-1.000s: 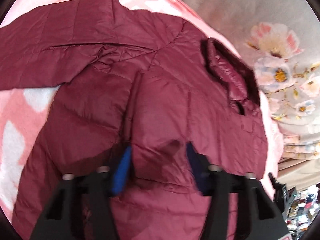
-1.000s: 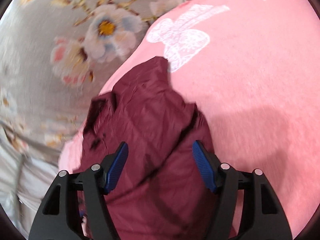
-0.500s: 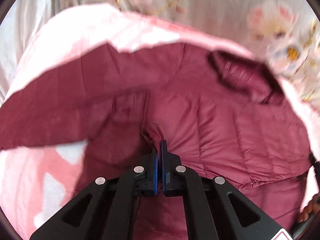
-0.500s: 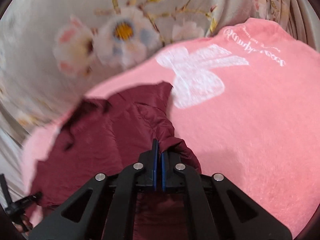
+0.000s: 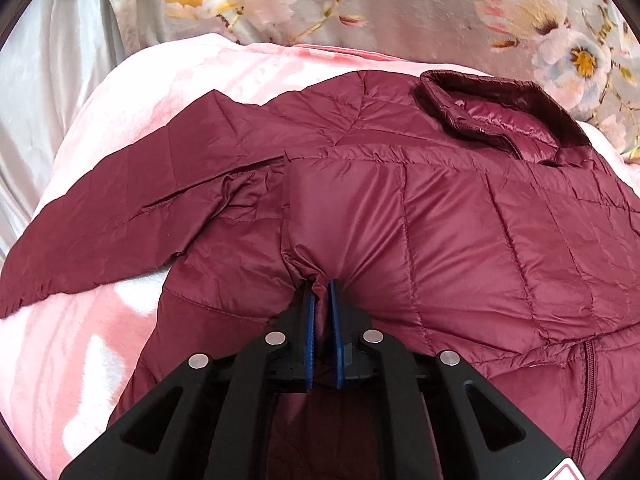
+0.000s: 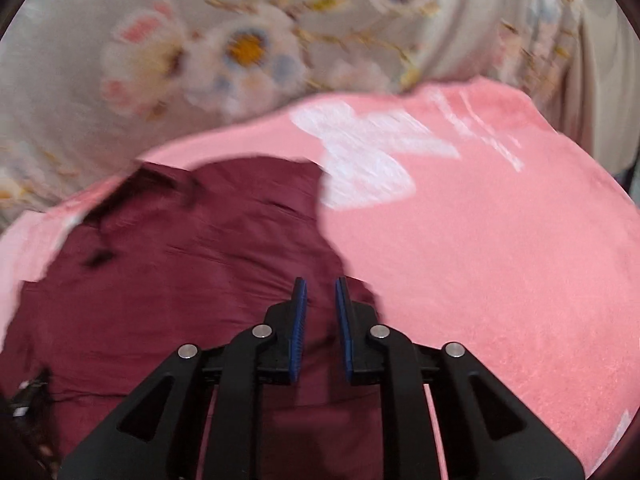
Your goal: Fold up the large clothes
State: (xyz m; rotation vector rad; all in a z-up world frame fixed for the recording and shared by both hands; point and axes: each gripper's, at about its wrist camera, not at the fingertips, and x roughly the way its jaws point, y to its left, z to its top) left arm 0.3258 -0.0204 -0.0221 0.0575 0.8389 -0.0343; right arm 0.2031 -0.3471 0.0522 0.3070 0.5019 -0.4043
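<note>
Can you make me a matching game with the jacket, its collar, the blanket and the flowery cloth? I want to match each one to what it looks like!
Things:
1. jacket
2. collar
3. blanket
4. flowery cloth

What it looks like:
A. pink with a white bow
B. pale grey, behind the blanket
C. dark red and quilted, spread on the blanket
D. standing up, with shiny lining inside

Pairs: 1-C, 2-D, 3-A, 4-B

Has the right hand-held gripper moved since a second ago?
Yes. The right hand-held gripper has pulled back from the blanket's white bow, lifting the maroon jacket.
</note>
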